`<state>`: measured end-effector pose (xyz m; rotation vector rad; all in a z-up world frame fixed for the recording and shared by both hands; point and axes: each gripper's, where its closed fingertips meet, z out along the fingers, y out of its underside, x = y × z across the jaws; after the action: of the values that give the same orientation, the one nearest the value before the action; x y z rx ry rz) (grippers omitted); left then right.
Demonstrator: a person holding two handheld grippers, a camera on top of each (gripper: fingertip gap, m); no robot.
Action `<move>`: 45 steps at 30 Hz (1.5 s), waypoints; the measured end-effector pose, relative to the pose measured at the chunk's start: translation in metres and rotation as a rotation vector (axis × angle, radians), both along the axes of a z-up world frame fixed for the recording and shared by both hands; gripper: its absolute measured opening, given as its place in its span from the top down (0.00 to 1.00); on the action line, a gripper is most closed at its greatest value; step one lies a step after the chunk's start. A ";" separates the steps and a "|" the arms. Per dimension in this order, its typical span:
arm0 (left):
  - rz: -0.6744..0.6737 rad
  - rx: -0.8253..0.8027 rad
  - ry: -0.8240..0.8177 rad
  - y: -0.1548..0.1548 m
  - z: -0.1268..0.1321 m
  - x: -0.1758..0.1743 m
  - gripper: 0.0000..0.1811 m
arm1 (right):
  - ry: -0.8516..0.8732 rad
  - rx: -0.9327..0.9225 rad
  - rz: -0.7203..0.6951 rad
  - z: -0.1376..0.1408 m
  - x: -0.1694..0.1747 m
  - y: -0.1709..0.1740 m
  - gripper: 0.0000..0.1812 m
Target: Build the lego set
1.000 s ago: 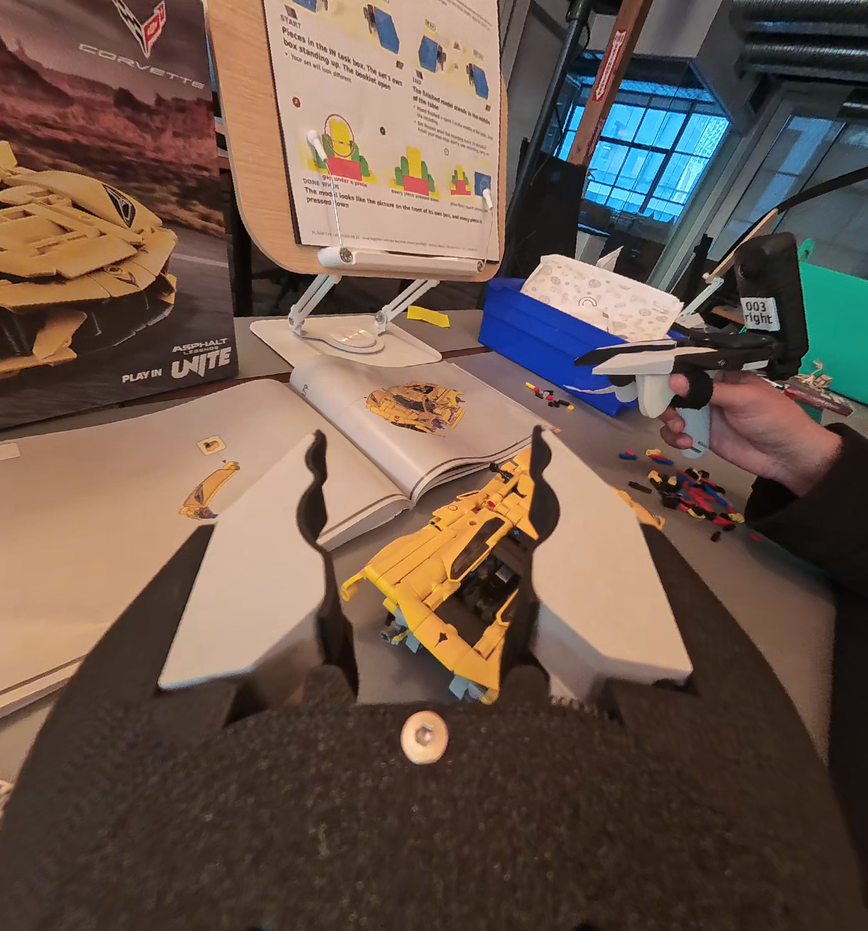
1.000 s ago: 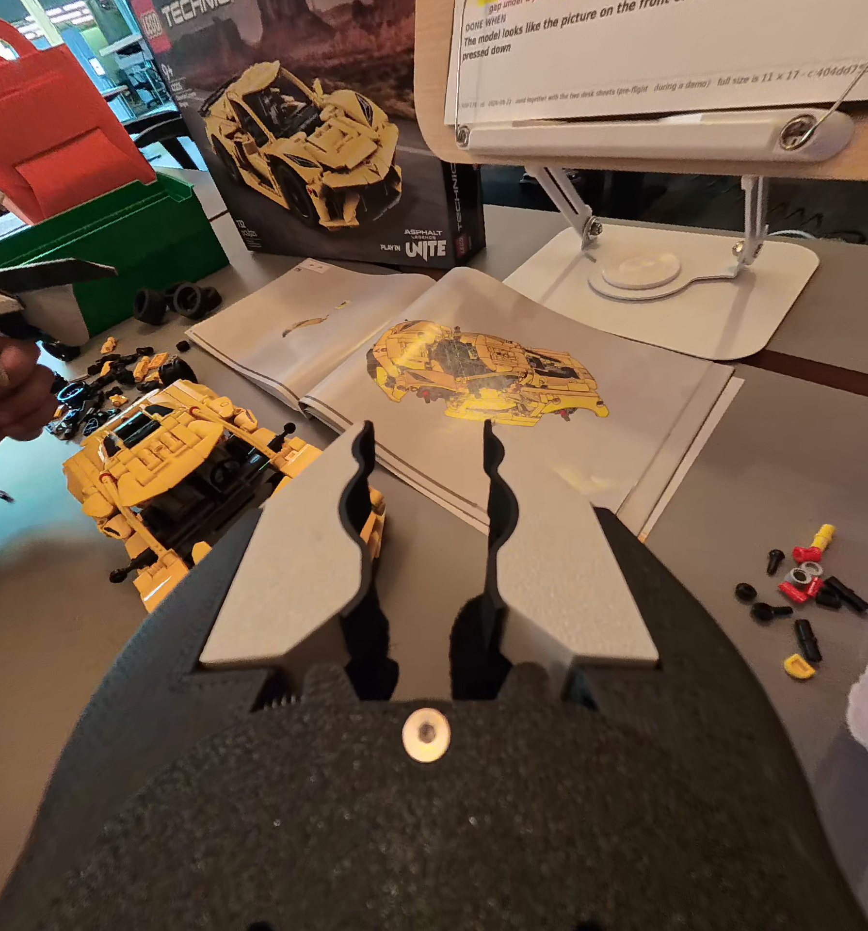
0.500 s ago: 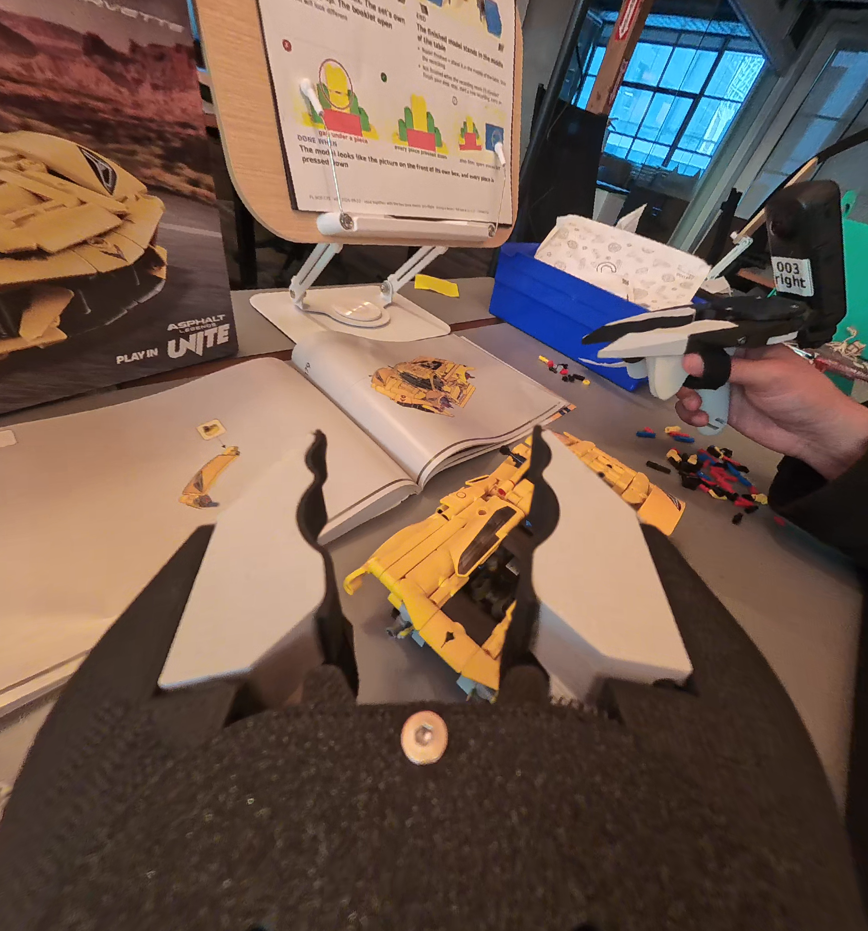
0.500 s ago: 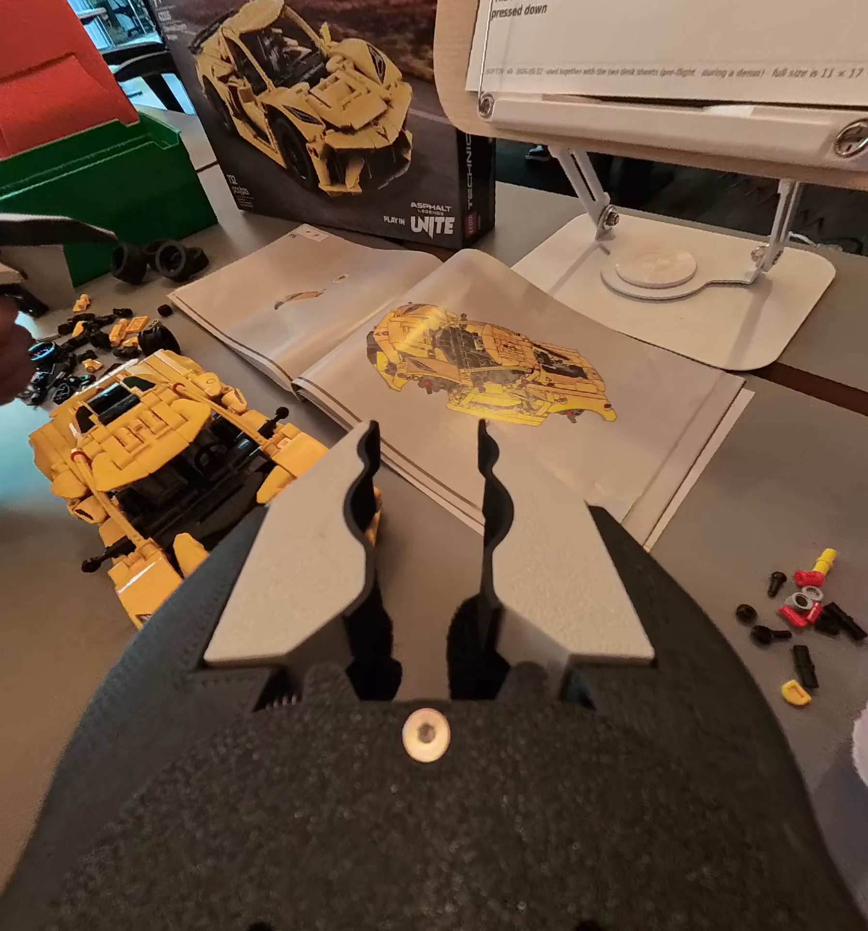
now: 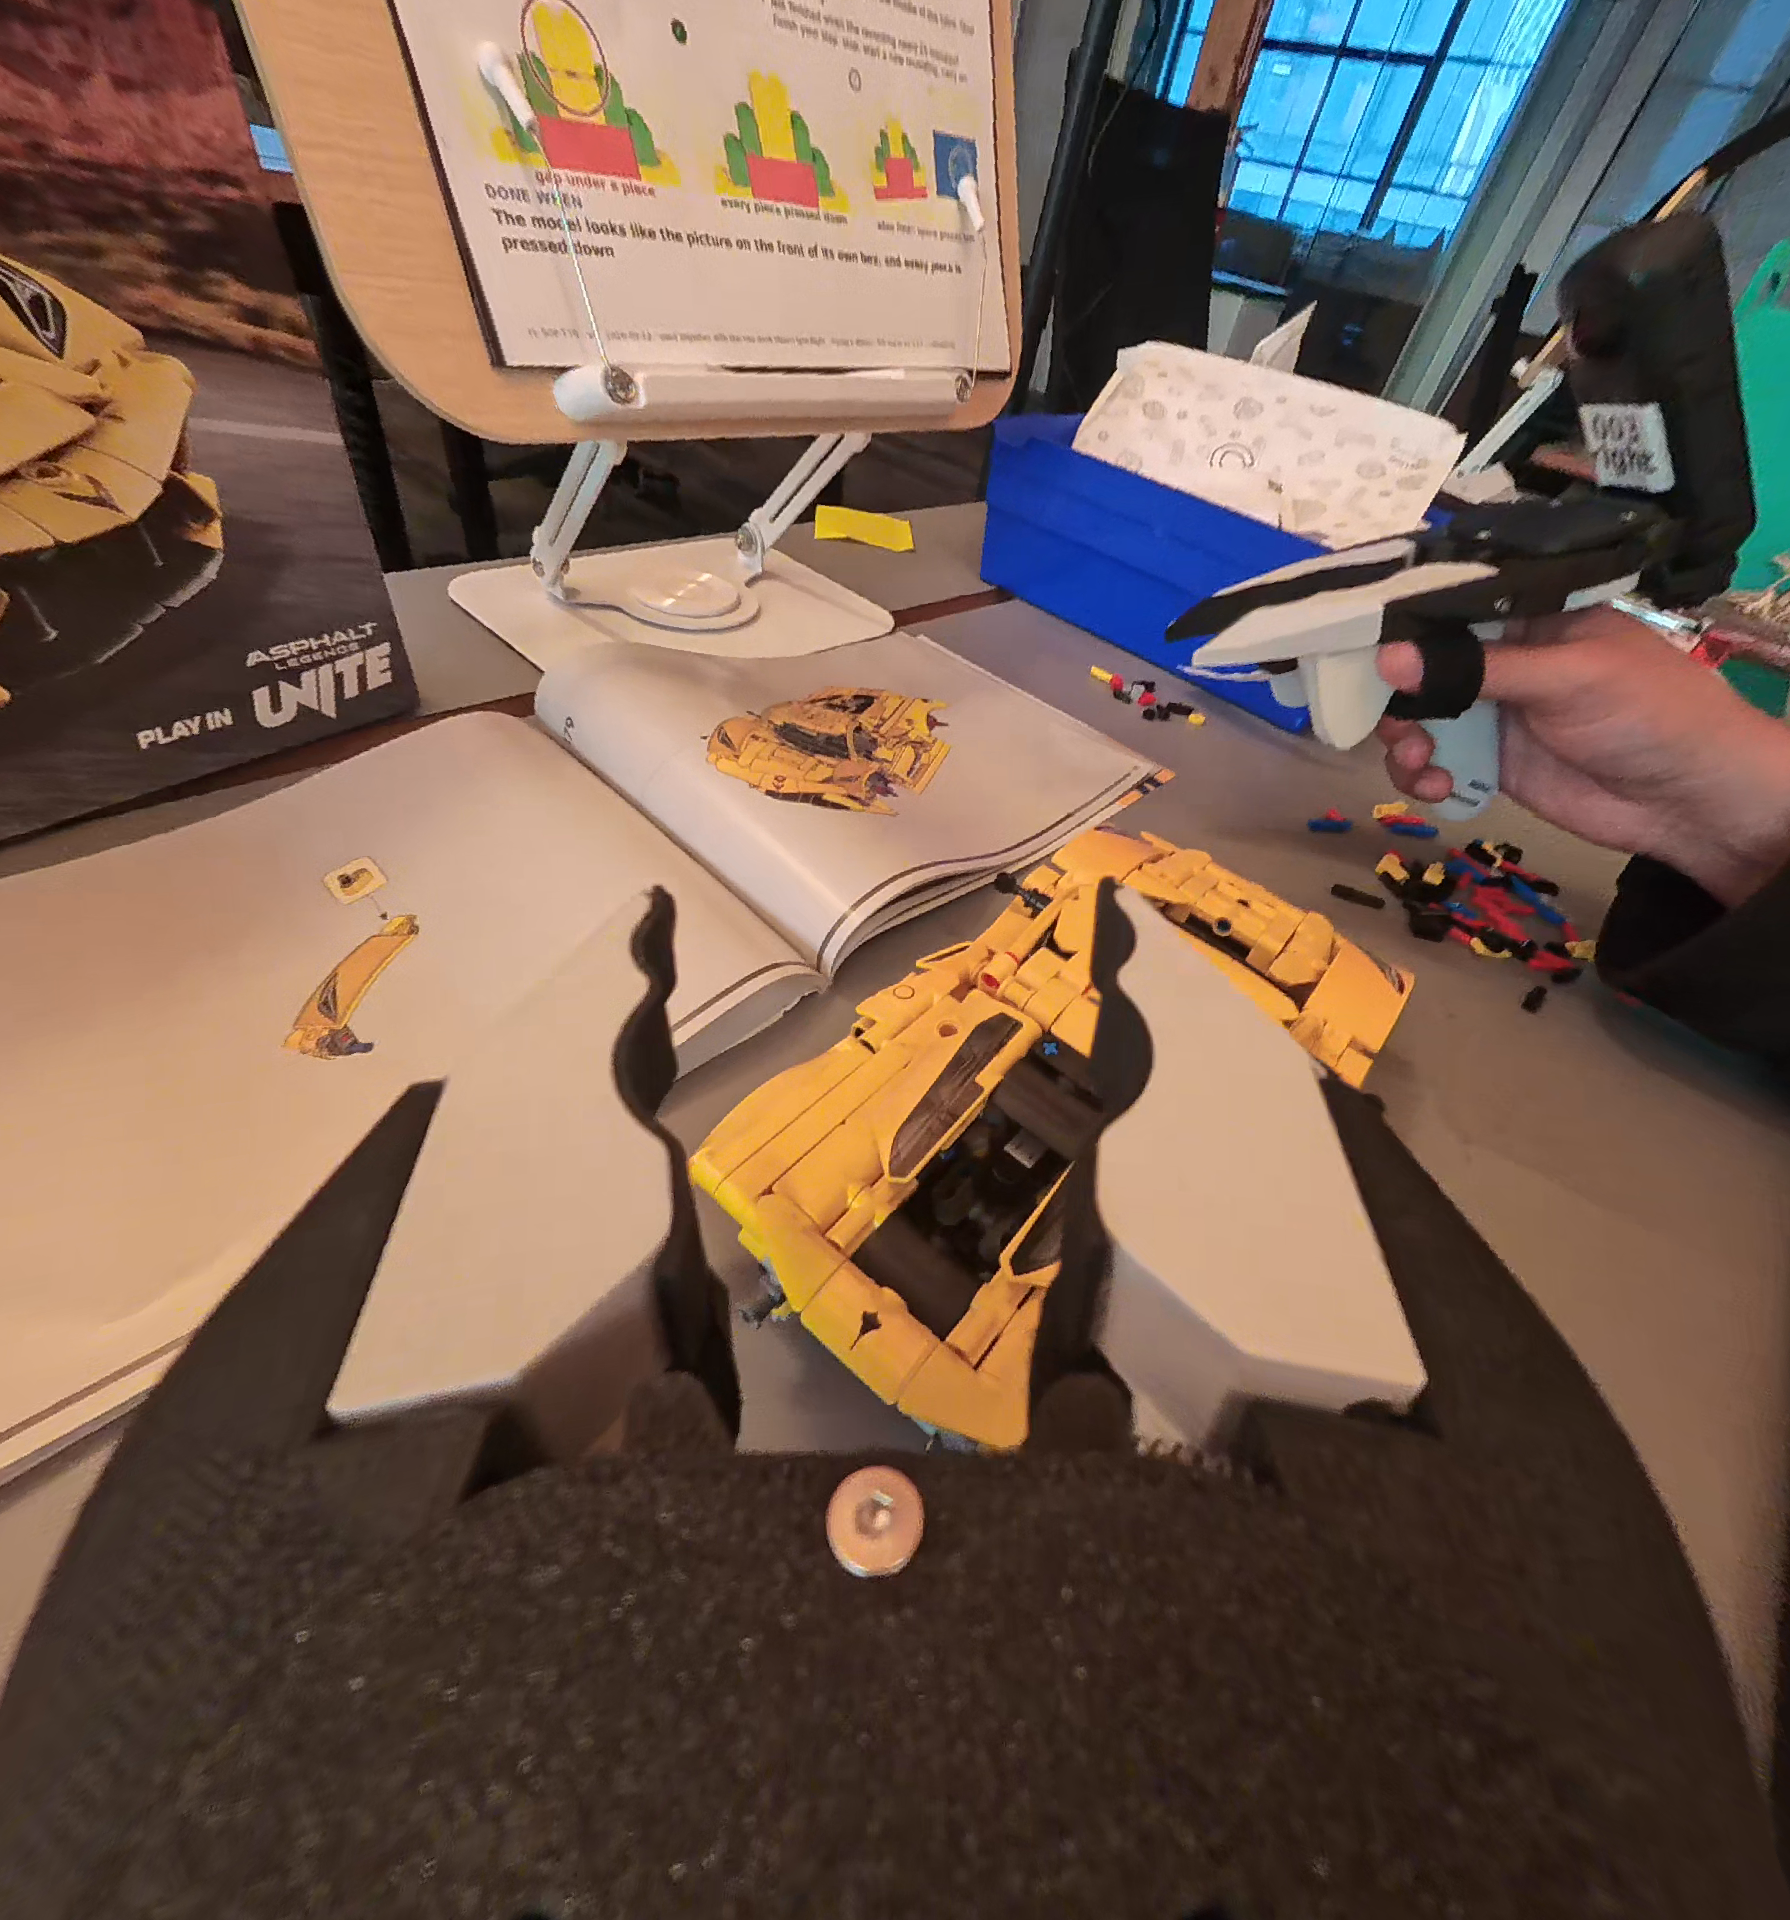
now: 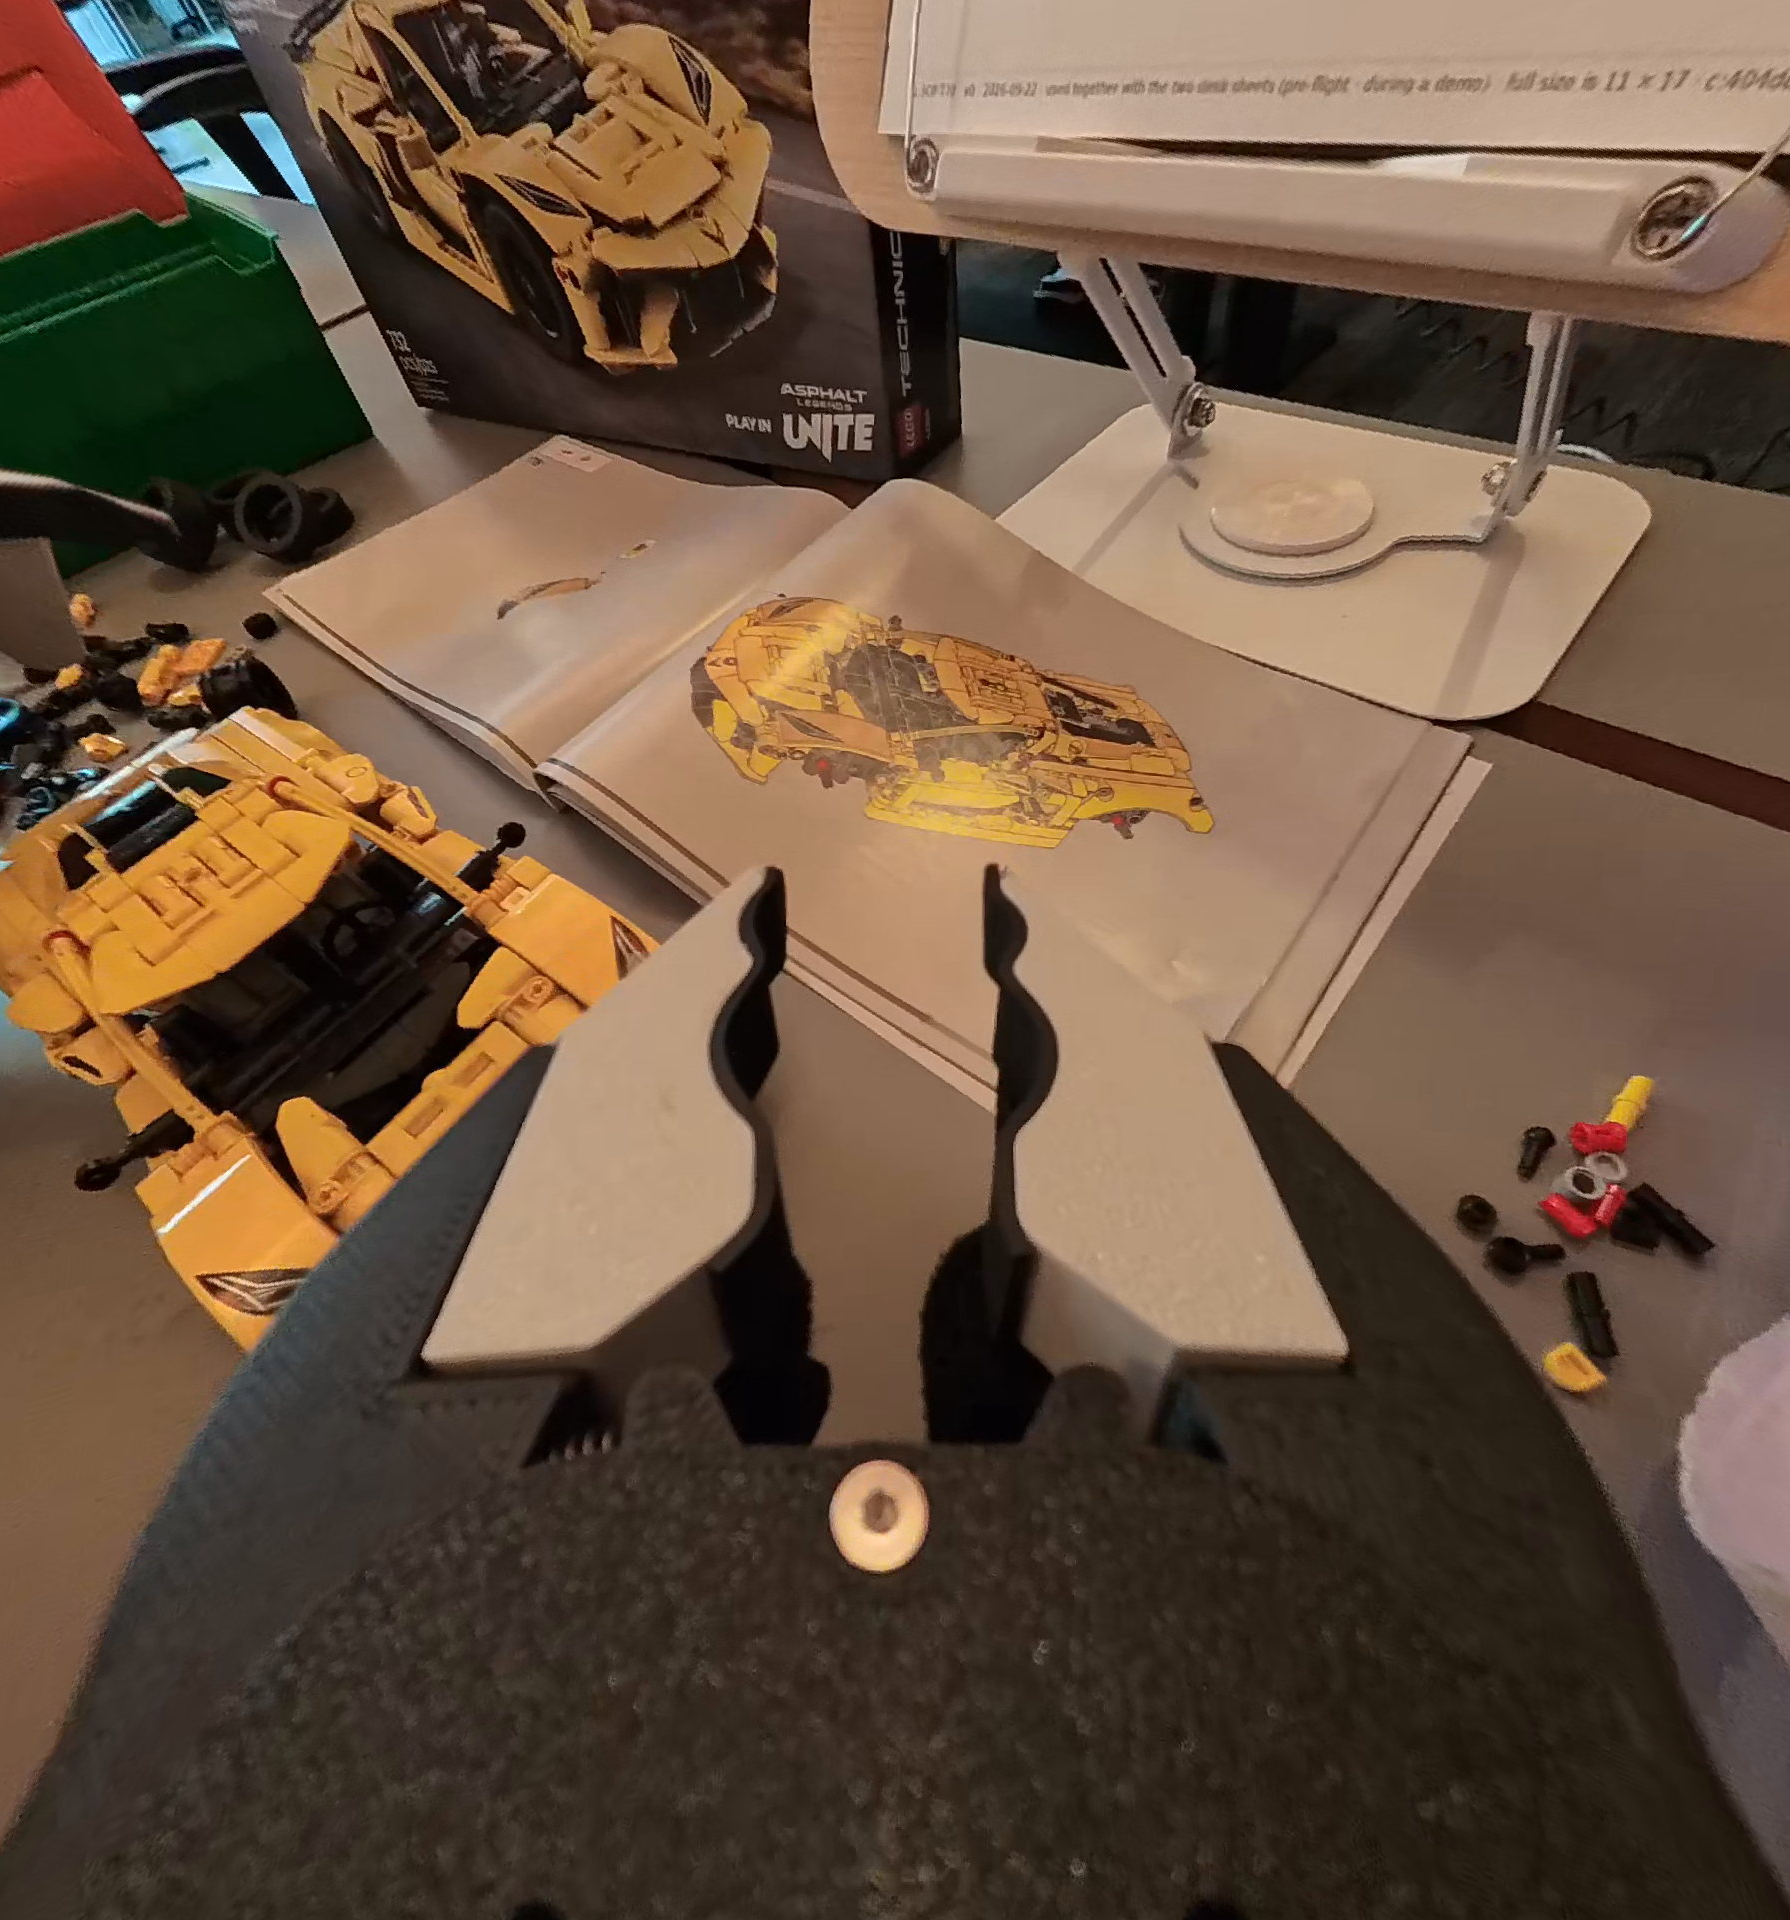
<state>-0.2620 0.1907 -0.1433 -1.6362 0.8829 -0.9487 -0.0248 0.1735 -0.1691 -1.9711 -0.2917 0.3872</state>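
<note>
Grey table (image 6: 1597, 883) has the open instruction booklet (image 6: 974, 644) w/ the half-built yellow lego car (image 6: 278, 966) just beside it, loose pieces (image 6: 1587, 1216) off to the right. Left gripper (image 5: 875, 914) hangs over the car, jaws spread wide & empty. Right gripper (image 6: 880, 883) is above the booklet edge, jaws parted a bit narrower, also holding nothing.

The grey table (image 6: 1597, 935) bears an open booklet (image 6: 974, 935), yellow car (image 6: 278, 966), box (image 6: 662, 260) and stand (image 6: 1338, 582). Loose pieces (image 6: 1587, 1216) lie scattered beside them.

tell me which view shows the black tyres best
The right wrist view: the black tyres lie in the open on the table beside the green bin. The left wrist view does not show them at all.
</note>
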 end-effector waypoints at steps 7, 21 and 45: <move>0.010 -0.094 -0.136 0.007 0.010 -0.006 0.56 | 0.010 -0.092 -0.105 -0.010 0.024 -0.003 0.81; -0.150 -0.078 -0.195 -0.017 0.027 0.004 0.57 | 0.244 -0.067 0.029 0.043 -0.031 0.024 0.77; -0.297 0.122 0.546 -0.046 -0.079 -0.027 0.40 | -0.970 -0.008 0.496 -0.060 -0.196 -0.077 0.89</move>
<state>-0.2885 0.1450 -0.2222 -1.7138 1.5569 -0.6250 -0.2213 0.0969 -0.2286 -1.9481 -1.4014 -0.3023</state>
